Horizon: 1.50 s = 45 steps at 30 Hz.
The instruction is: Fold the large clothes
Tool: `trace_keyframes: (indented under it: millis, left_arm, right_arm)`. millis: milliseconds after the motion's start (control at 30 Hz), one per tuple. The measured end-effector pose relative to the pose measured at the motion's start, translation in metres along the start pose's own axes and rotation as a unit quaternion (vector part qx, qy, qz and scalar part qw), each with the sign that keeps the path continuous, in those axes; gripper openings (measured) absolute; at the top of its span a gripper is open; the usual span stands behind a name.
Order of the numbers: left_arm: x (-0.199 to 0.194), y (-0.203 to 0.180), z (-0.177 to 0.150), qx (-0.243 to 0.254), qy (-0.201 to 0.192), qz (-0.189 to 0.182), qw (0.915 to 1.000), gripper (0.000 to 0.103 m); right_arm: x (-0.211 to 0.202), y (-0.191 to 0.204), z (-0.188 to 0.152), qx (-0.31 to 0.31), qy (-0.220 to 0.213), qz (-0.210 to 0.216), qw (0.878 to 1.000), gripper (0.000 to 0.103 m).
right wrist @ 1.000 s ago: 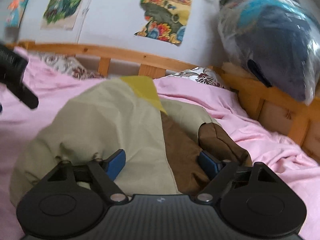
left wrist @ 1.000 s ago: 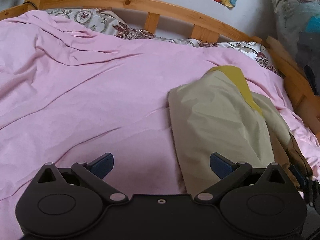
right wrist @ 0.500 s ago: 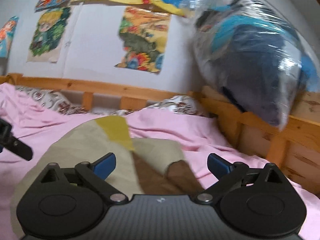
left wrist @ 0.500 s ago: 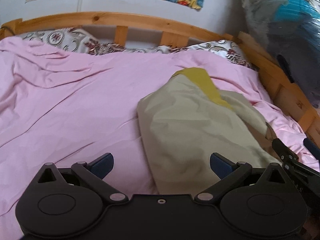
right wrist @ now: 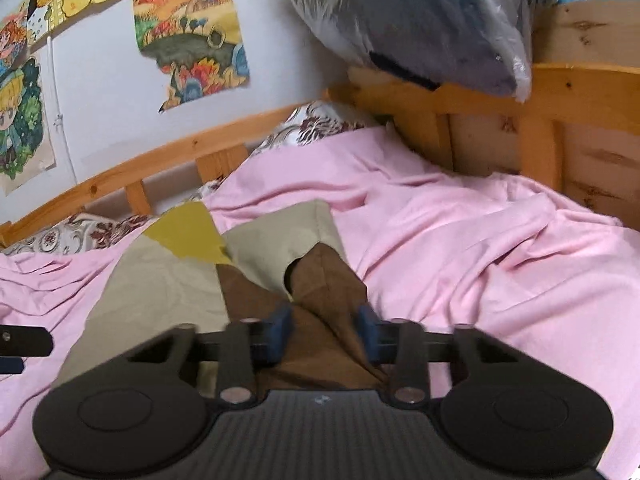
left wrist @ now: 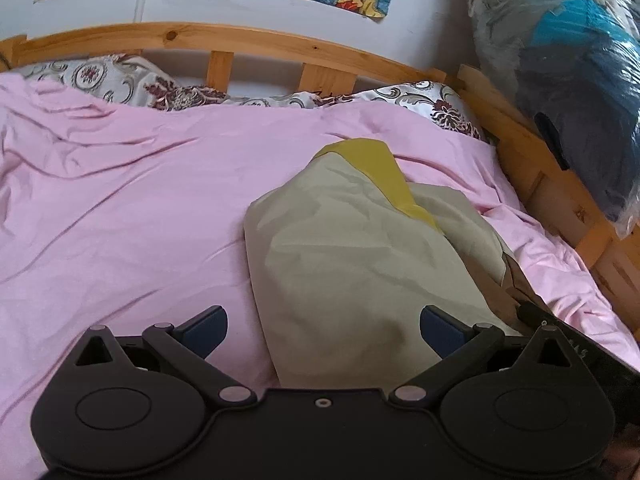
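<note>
Right gripper [right wrist: 323, 334], its blue pads drawn close together, has a bunched fold of brown cloth between them and looks clamped on it, at the near right edge of the garment. Left gripper [left wrist: 323, 334] hangs wide open above the garment's near left edge, one pad over the pink bedsheet [left wrist: 120, 216] and the other over khaki cloth, gripping nothing.

To do this fold well, I would judge the right grip should keep the brown fold pinched firmly and carry it up and across in one smooth arc, while the left pins or pinches the opposite edge so the layers do not slide.

Already partly folded, the large khaki, brown and mustard-yellow fabric garment [left wrist: 352, 248] lies on the sheet toward the right side of the wooden-framed bed [left wrist: 240, 40]. Khaki lies on top, a mustard strip [right wrist: 188, 236] peeks out at the far end, and the brown part [right wrist: 320, 280] sits nearest the right gripper. Soft creases suggest thin, limp cloth.
</note>
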<state>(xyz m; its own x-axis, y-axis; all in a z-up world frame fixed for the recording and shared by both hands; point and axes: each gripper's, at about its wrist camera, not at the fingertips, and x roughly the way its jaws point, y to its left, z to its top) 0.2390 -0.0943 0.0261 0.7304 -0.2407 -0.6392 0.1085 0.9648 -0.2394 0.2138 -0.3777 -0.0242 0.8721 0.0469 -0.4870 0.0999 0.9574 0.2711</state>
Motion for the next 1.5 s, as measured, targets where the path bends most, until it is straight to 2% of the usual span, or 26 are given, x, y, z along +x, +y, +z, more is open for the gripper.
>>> trace_keyframes:
  millis: [67, 133, 233, 367, 500, 600, 700, 767, 933, 1000, 1033, 1067, 1133, 1233, 1300, 1500]
  left_arm:
    - [-0.001, -0.002, 0.002, 0.013, -0.002, -0.001, 0.9999, 0.102]
    - [-0.003, -0.003, 0.004, 0.021, -0.004, -0.009, 0.9997, 0.102]
    - [-0.003, -0.005, 0.006, 0.018, 0.000, -0.029, 0.9994, 0.102]
    - [0.007, -0.010, 0.009, 0.012, 0.013, -0.043, 0.9989, 0.102]
    - [0.024, -0.021, 0.005, 0.036, 0.036, -0.032, 0.9982, 0.102]
    - [0.029, -0.018, 0.001, 0.026, 0.038, -0.035, 0.9983, 0.102]
    - [0.033, -0.015, -0.002, 0.017, 0.048, -0.041, 0.9979, 0.102]
    - [0.033, -0.014, -0.005, 0.017, 0.050, -0.041, 0.9977, 0.102]
    - [0.031, -0.009, -0.011, 0.021, 0.053, -0.036, 0.9978, 0.102]
    - [0.027, -0.008, -0.011, 0.032, 0.054, -0.032, 0.9975, 0.102]
    - [0.024, -0.007, -0.010, 0.043, 0.053, -0.030, 0.9972, 0.102]
    - [0.022, -0.005, -0.008, 0.051, 0.052, -0.026, 0.9970, 0.102]
    - [0.017, -0.003, -0.004, 0.064, 0.053, -0.018, 0.9963, 0.102]
    - [0.013, 0.000, -0.001, 0.076, 0.052, -0.015, 0.9956, 0.102]
    - [0.015, -0.001, -0.004, 0.073, 0.049, -0.018, 0.9960, 0.102]
    - [0.025, -0.007, -0.007, 0.055, 0.058, -0.035, 0.9962, 0.102]
  right_arm:
    - [-0.001, -0.001, 0.003, 0.018, 0.022, 0.016, 0.999, 0.020]
    - [-0.005, -0.006, 0.005, 0.042, 0.044, 0.038, 0.997, 0.019]
    - [-0.007, -0.004, 0.005, 0.040, 0.065, 0.057, 0.995, 0.018]
    - [-0.006, 0.005, 0.001, 0.032, 0.070, 0.070, 0.995, 0.018]
    - [-0.005, 0.010, -0.001, 0.024, 0.072, 0.082, 0.994, 0.018]
    - [-0.005, 0.007, 0.000, 0.033, 0.072, 0.089, 0.993, 0.019]
    - [-0.003, -0.003, 0.002, 0.054, 0.064, 0.102, 0.991, 0.031]
    - [-0.003, -0.011, 0.005, 0.071, 0.047, 0.109, 0.990, 0.053]
    - [0.016, -0.029, 0.015, 0.092, 0.012, 0.093, 0.991, 0.055]
    - [0.030, -0.030, 0.018, 0.093, 0.004, 0.085, 0.992, 0.049]
    - [0.037, -0.027, 0.020, 0.091, 0.007, 0.088, 0.992, 0.026]
    - [0.042, -0.022, 0.023, 0.085, 0.014, 0.094, 0.992, 0.015]
    - [0.043, -0.003, 0.026, 0.046, 0.012, 0.114, 0.992, 0.009]
    - [0.038, 0.025, 0.023, -0.015, 0.007, 0.141, 0.990, 0.008]
    - [0.040, 0.033, 0.019, -0.040, 0.007, 0.126, 0.991, 0.008]
    - [0.054, -0.007, 0.021, 0.033, 0.032, 0.075, 0.996, 0.010]
